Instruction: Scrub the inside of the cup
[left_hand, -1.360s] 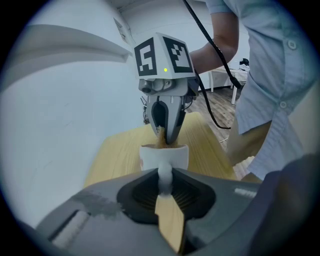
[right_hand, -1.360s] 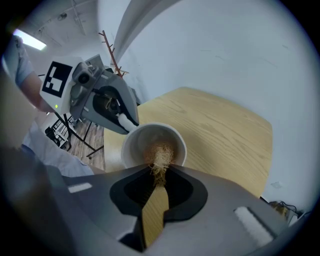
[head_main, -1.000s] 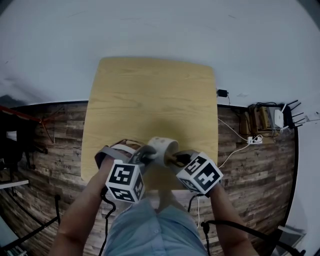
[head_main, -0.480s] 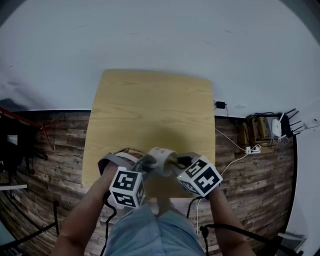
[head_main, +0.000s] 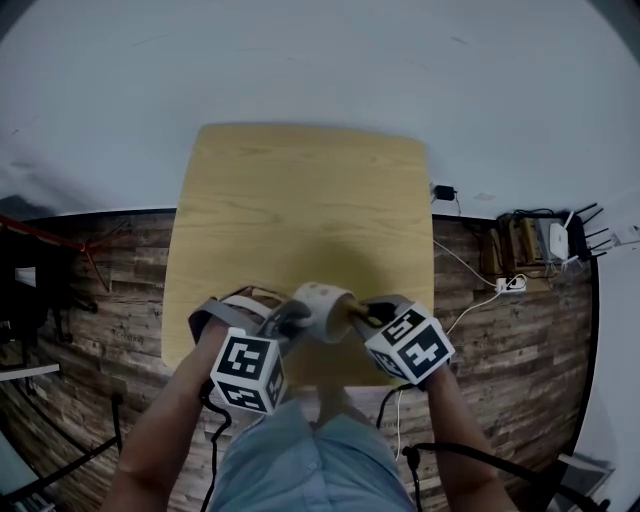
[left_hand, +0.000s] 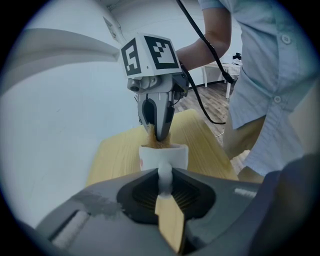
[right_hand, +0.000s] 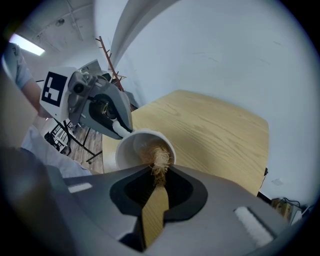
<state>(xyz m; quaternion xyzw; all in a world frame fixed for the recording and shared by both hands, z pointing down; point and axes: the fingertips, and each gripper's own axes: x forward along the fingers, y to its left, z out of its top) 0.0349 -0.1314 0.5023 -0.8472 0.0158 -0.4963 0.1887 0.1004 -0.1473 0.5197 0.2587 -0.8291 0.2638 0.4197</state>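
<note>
The main risk is the cup twisting loose. The left claw (left_hand: 165, 184) is pinched on nothing but the narrow looped handle (left_hand: 164, 172) of the white glazed ceramic cup (left_hand: 163, 156). That hold is small and slick, well off the cup's centre. Any hard sideways push from the brush would probably lever the round body about that point and let it swivel or slide out between the pads.

The cup is tipped with its mouth toward the right claw (right_hand: 159, 182). It hangs over the near edge of the pale wood-grain counter (head_main: 300, 200); I cannot tell whether its base touches the top. If it slipped here it could go past the edge to the dark plank floor (head_main: 120, 300), and thin-walled ceramic would likely chip or break.

The right claw is clamped on the flat, light wooden handle of a scrubbing brush (right_hand: 155, 205). The brush's frayed tuft of tan fibre bristles (right_hand: 160, 159) reaches just inside the rim. A flat, smooth stick can pivot in a two-sided pinch, so twisting hard could turn it askew. The bristles look coarse, loose and springy. They may shed, or skate over the glossy curved wall rather than bite. Pressing deeper could knock the claw's grey tips against the rim.
</note>
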